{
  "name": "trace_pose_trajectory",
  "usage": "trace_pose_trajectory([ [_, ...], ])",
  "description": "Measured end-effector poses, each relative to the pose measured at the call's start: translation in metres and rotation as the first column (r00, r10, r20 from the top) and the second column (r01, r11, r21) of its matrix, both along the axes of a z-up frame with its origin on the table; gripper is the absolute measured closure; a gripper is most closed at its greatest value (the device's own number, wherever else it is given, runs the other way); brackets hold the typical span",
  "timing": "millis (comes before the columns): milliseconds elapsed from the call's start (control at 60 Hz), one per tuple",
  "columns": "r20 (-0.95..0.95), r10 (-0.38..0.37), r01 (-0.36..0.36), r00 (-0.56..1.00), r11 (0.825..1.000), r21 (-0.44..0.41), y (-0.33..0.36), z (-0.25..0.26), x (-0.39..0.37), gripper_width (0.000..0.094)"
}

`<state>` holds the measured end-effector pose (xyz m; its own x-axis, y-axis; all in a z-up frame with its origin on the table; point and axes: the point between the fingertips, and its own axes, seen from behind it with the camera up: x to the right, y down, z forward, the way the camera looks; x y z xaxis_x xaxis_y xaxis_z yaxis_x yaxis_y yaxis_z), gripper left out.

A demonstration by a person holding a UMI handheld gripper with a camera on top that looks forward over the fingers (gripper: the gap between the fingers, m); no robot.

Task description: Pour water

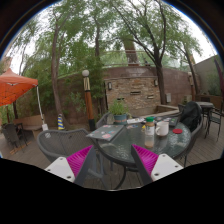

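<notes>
A round glass-topped patio table [125,145] stands ahead of my gripper [112,160]. Near its far right edge stand two small containers: one with a green lid [151,126] and a pale one [163,128] beside it. My two fingers with magenta pads [80,158] are spread wide apart, with nothing between them. The table and the containers lie beyond the fingertips.
Metal mesh chairs [62,143] stand at the table's left and a dark chair [190,118] at its right. A flat grey thing [105,131] lies on the table. An orange umbrella [14,86] stands far left. A brick wall [135,88] and trees lie behind.
</notes>
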<state>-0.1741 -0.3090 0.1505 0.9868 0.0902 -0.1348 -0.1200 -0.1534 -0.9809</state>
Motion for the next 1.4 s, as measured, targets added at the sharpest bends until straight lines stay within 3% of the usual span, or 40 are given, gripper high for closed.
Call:
trace_pose_trajectory([
  [400,0.062,-0.032,0.033,0.998,0.999,-0.012,0.038,-0.018,0.038,0.0111],
  [750,0.129,-0.179,0.176,0.975,0.984,0.036,0.165,-0.034,0.130,0.0117],
  [917,0.141,-0.187,0.179,0.972,0.982,0.065,0.226,-0.040,0.147,0.0116],
  [1083,0.158,-0.233,0.226,0.960,0.972,0.059,0.270,-0.046,0.162,0.0129],
  [1133,0.154,-0.248,0.244,0.956,0.969,0.046,0.282,-0.052,0.167,0.0223],
  [1167,0.158,-0.275,0.274,0.948,0.961,0.023,0.287,-0.061,0.178,0.0462],
  [1183,0.162,-0.286,0.287,0.944,0.958,0.015,0.288,-0.064,0.181,0.0509],
  [1233,0.119,-0.310,0.306,0.943,0.951,0.046,0.290,-0.059,0.183,0.0512],
  [1350,0.147,-0.303,0.299,0.942,0.953,0.046,0.289,-0.063,0.182,0.0513],
  [1400,0.137,-0.306,0.303,0.942,0.952,0.045,0.289,-0.062,0.180,0.0559],
])
